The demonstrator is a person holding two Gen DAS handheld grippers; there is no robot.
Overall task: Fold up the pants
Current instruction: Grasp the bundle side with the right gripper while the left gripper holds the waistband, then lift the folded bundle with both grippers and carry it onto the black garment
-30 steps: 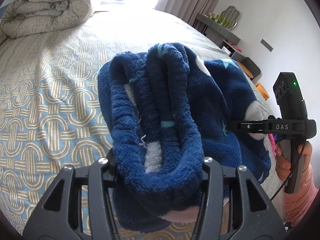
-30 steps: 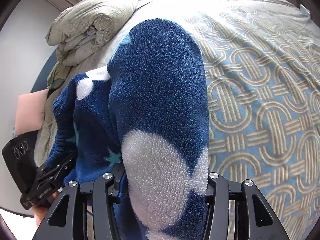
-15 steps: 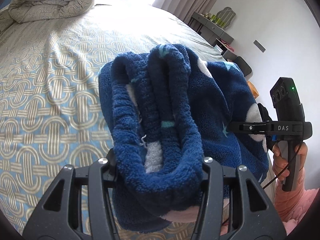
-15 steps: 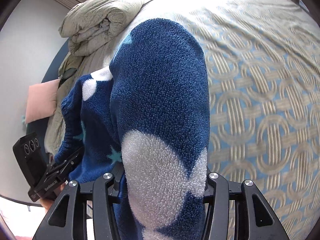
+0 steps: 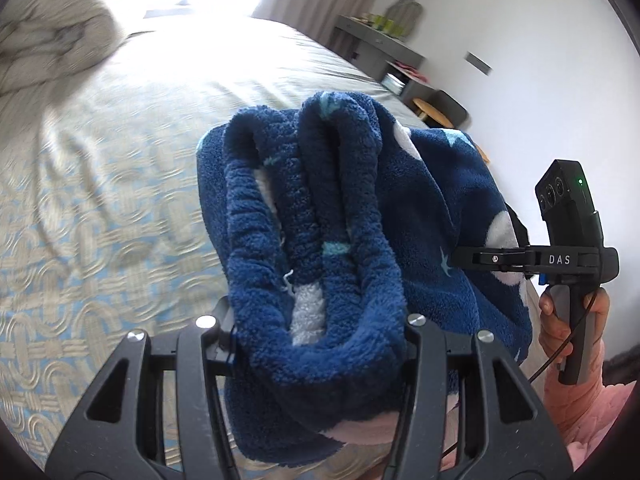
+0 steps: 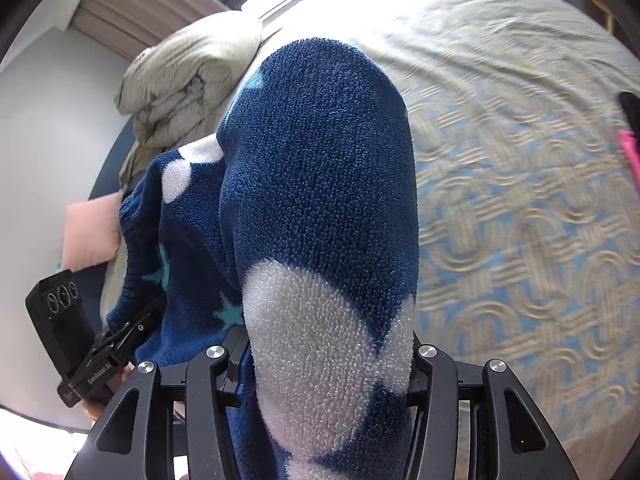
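Note:
The pants (image 5: 320, 216) are dark blue fleece with white patches and teal stars. They hang bunched between both grippers above the bed. My left gripper (image 5: 316, 320) is shut on the ribbed waistband end. My right gripper (image 6: 324, 356) is shut on a thick fold of the pants (image 6: 320, 184) with a white patch. The right gripper also shows at the right of the left wrist view (image 5: 480, 258), biting the fabric. The left gripper shows at the lower left of the right wrist view (image 6: 120, 334). The fingertips are hidden by fabric.
The bed (image 5: 100, 208) has a beige and blue ring-patterned cover (image 6: 520, 200). A rolled beige duvet (image 5: 44, 40) lies at its head (image 6: 188, 76). A pink pillow (image 6: 92, 232) sits beside it. A grey desk (image 5: 380, 40) and stool (image 5: 430, 108) stand by the wall.
Both grippers have lifted and swung with the pants held; the views tilt up and the bed blurs. The grips on the fabric are unchanged.

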